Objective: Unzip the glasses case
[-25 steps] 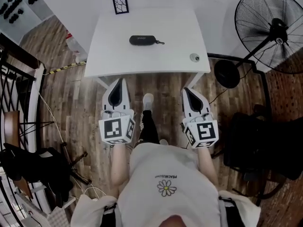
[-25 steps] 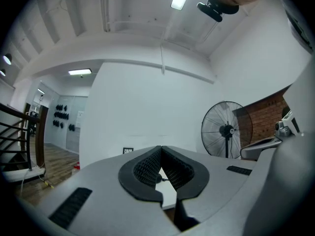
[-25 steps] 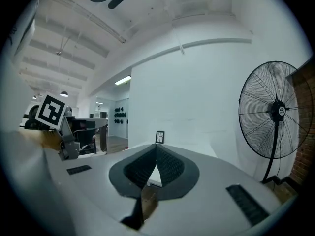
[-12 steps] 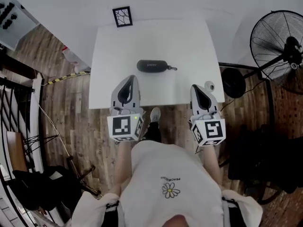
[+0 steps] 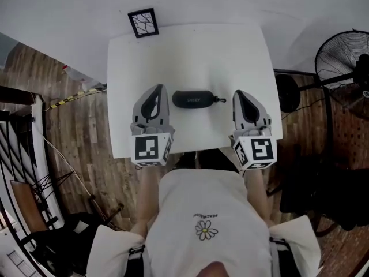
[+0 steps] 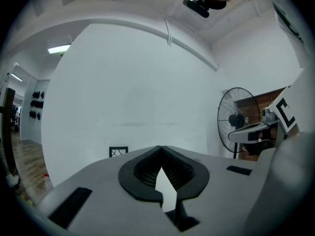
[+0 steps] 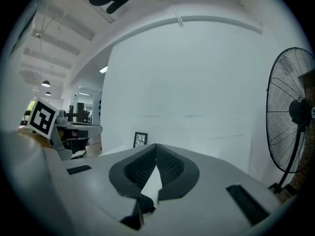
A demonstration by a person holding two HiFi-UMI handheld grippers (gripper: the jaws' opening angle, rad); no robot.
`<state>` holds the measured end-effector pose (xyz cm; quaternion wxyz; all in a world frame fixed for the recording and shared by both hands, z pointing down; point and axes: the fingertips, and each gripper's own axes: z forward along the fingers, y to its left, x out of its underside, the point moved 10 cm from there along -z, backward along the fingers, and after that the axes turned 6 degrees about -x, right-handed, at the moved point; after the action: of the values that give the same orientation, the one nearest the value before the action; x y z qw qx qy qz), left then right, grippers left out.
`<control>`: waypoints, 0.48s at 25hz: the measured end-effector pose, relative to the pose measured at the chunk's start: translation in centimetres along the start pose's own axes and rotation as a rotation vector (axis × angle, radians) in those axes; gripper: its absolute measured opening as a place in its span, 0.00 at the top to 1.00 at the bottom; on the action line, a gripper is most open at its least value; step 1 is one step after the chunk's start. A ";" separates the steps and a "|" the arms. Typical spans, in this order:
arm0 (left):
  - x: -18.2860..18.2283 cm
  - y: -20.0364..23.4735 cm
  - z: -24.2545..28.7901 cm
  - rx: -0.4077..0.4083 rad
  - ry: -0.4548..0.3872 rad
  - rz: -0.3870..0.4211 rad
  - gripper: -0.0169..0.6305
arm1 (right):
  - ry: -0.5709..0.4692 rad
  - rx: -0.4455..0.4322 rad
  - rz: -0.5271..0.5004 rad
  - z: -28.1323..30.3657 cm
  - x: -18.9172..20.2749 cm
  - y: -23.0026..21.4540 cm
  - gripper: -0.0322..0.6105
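Evidently the task is only at its approach: nothing is gripped, and the glasses case looks fully closed.

Nearest the person, the left gripper [image 5: 155,91] and the right gripper [image 5: 242,96] hang over the near half of the white surface [image 5: 190,51], both pointing toward 12 o'clock. Each gripper's own view shows its jaws clenched tip to tip with nothing between them and only bare wall ahead.

The glasses case [image 5: 193,99] lies flat between the two, at 3 o'clock from the left gripper and 9 o'clock from the right. It is just beside both and appears to touch neither. Its zip pull [image 5: 219,100] sticks out at the case's 3 o'clock end, on the right gripper's side.

The next move probably calls for both jaws to spread. The left could steady the case body while the right pinches the small pull, a fine target that needs careful aim.

Farther off, a black-framed marker card [image 5: 143,22] sits by the far corner at 11 o'clock. A fan [image 5: 346,53] stands off the surface at 2 o'clock.
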<state>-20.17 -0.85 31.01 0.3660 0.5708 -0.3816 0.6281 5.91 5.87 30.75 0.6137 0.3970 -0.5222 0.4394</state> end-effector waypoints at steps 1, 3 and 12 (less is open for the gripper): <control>0.2 0.2 0.5 0.004 0.007 -0.012 0.95 | 0.008 -0.001 0.001 0.6 0.0 -0.1 0.94; 0.5 0.4 1.2 0.013 0.019 -0.025 0.95 | 0.023 -0.003 0.007 1.6 0.1 -0.4 0.94; 0.4 0.6 3.6 0.018 0.008 -0.022 0.95 | 0.028 -0.064 0.014 4.9 -0.3 -1.5 0.94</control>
<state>-19.14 -4.27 31.54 0.3696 0.5757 -0.3681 0.6297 5.91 0.77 31.09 0.6304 0.3673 -0.5299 0.4322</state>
